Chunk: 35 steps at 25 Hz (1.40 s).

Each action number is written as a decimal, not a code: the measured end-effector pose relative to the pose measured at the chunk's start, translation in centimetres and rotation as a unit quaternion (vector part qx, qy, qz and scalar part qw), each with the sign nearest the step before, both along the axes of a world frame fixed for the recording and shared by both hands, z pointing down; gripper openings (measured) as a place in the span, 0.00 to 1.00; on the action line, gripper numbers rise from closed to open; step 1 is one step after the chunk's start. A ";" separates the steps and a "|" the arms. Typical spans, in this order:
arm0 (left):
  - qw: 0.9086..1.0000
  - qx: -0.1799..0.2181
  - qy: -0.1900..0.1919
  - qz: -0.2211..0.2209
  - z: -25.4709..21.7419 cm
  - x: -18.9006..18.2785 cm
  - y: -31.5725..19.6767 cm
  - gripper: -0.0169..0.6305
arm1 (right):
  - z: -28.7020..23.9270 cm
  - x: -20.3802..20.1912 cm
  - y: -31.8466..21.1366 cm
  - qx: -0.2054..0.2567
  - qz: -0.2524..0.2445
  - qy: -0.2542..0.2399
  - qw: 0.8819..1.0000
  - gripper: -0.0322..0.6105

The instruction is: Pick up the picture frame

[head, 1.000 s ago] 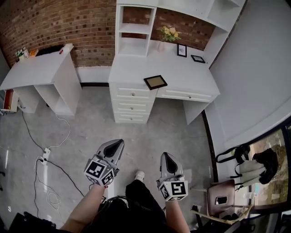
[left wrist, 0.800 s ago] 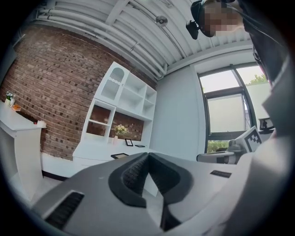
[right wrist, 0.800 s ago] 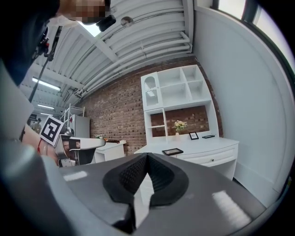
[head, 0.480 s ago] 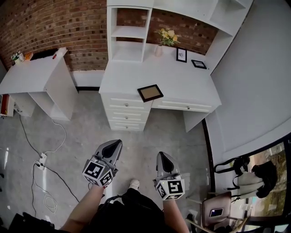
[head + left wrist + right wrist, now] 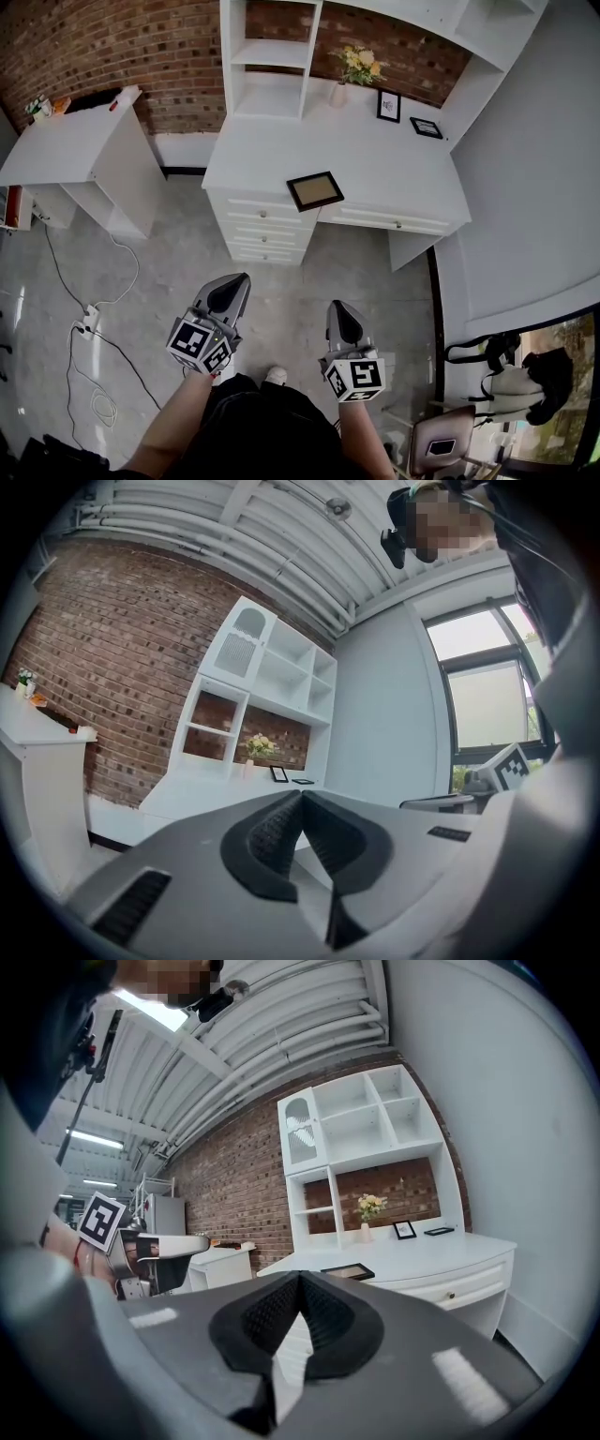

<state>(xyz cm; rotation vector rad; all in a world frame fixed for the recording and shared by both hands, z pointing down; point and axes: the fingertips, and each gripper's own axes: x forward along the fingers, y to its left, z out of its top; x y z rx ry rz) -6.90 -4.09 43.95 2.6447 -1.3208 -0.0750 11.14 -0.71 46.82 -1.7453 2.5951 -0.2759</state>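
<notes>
White desk surface point(image 5: 394, 178) bears a dark-rimmed rectangular picture frame point(image 5: 315, 190), flat near the front edge. Both closed and empty, the left hand-held gripper point(image 5: 238, 279) and right hand-held gripper point(image 5: 337, 307) hang well apart from it. Likely light, stiff, fragile: pinch one rim.

Both tongs are held out in front, side by side with a gap between them, pointing forward and roughly level. On the left tongs point(image 5: 238, 280) the jaws are pressed together at the tips with nothing between them. Same deal on the right tongs point(image 5: 337, 307), closed up and empty. The marker cubes sit at the back ends, left cube point(image 5: 199, 345) and right cube point(image 5: 356, 379). The bare left forearm point(image 5: 176, 424) and right forearm point(image 5: 362, 448) run back toward the body.
</notes>
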 end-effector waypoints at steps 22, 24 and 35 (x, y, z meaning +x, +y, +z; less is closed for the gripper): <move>1.000 -0.012 -0.002 0.028 2.4 1.6 -14.0 0.04 | 3.1 -0.5 -13.1 -0.044 0.001 0.006 0.999 0.05; 0.999 -0.013 -0.003 0.033 2.6 1.9 -15.7 0.04 | 3.1 -0.6 -14.7 -0.047 0.000 0.005 0.999 0.05; 0.997 -0.051 -0.018 0.063 6.4 3.5 -20.6 0.04 | 6.3 -1.1 -20.1 -0.092 0.013 -0.044 0.995 0.05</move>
